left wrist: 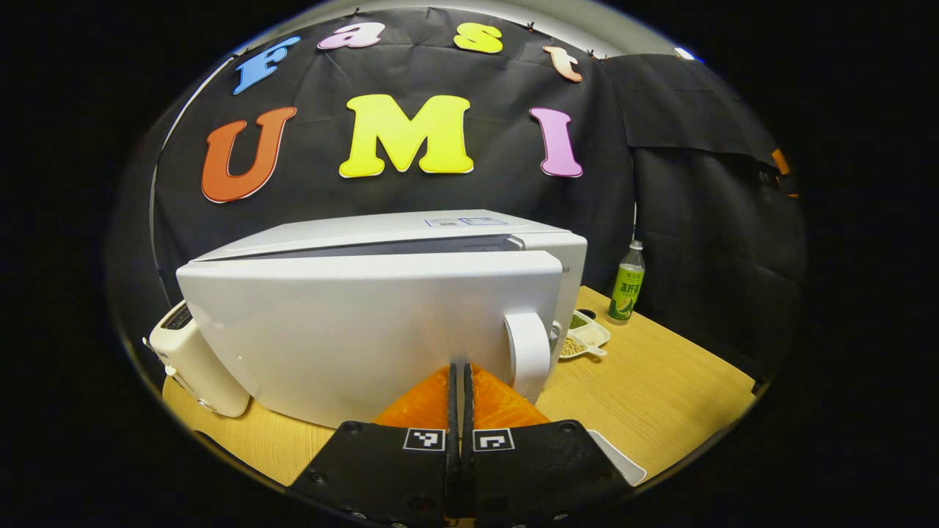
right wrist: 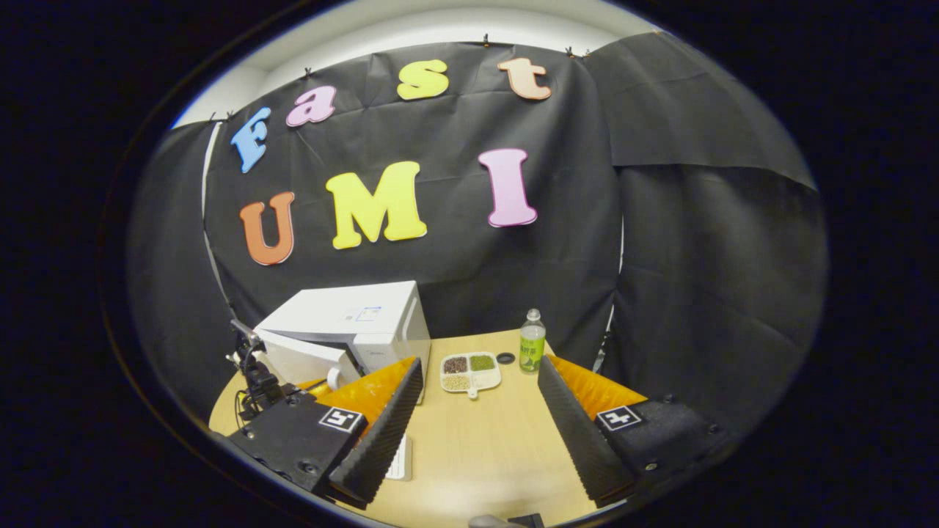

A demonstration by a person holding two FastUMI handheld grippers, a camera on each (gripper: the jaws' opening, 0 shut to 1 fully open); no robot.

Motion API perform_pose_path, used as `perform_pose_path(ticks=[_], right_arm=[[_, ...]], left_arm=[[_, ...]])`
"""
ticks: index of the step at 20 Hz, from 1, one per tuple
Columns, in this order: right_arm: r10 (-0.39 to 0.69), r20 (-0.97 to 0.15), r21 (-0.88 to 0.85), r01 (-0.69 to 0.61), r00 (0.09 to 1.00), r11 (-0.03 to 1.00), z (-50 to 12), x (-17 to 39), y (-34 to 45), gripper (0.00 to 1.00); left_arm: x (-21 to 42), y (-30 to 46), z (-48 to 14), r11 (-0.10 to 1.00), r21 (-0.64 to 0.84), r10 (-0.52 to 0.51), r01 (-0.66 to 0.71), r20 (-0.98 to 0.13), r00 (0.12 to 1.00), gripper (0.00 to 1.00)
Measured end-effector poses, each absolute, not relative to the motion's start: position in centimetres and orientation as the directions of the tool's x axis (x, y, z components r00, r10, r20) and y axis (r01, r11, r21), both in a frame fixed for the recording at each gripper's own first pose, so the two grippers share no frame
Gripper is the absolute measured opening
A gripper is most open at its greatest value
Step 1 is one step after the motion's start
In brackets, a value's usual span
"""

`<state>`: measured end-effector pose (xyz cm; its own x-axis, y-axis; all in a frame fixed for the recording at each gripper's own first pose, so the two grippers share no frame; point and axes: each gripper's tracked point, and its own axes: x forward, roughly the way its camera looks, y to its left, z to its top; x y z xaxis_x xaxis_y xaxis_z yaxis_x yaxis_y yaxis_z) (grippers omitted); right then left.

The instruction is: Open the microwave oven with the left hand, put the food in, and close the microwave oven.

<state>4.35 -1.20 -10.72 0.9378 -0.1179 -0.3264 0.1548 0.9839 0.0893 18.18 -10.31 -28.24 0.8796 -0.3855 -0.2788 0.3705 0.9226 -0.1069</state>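
Your left claw (left wrist: pixel 460 381) is closed on nothing, just before the microwave's door (left wrist: pixel 352 330) — ajar, handle (left wrist: pixel 528 356) beside it. Your right claw (right wrist: pixel 473 411) is wide, empty; the food tray (right wrist: pixel 471 372) waits on the tabletop (right wrist: pixel 477 455). Push carelessly — the door may shut again.

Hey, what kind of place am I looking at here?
Likely a staged recording booth set up as a small kitchen: black cloth wall, a wooden table carrying a white microwave oven, a divided food tray and a green drink bottle.
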Motion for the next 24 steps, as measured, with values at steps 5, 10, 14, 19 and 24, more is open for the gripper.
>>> perform_pose_path(ticks=[5, 10, 14, 19, 24], right_arm=[[-0.143, -0.34, 0.079, 0.18, 0.93, 0.98, -11.0, 4.2, -2.1, 0.92], [-0.145, -0.342, 0.104, 0.191, 0.928, 0.976, -11.3, 4.0, -2.1, 0.92], [-0.147, -0.336, 0.107, 0.193, 0.93, 0.975, -11.0, 3.8, -1.8, 1.0], [-0.128, -0.343, 0.114, 0.177, 0.931, 0.978, -11.1, 3.7, -0.8, 0.92], [-0.112, -0.335, 0.101, 0.154, 0.936, 0.983, -10.7, 3.7, -0.2, 0.92]], left_arm=[[21.0, -11.3, -28.4, 0.924, -0.135, -0.382, 0.358, -0.281, 0.88, 0.0], [21.0, -11.7, -28.7, 0.924, -0.127, -0.383, 0.361, -0.285, 0.879, 0.0], [21.5, -11.9, -28.7, 0.927, -0.132, -0.375, 0.351, -0.287, 0.881, 0.0], [21.9, -12.2, -28.7, 0.932, -0.2, -0.353, 0.303, -0.296, 0.888, 0.0], [21.2, -10.0, -27.9, 0.944, -0.18, -0.319, 0.276, -0.293, 0.901, 0.0]])
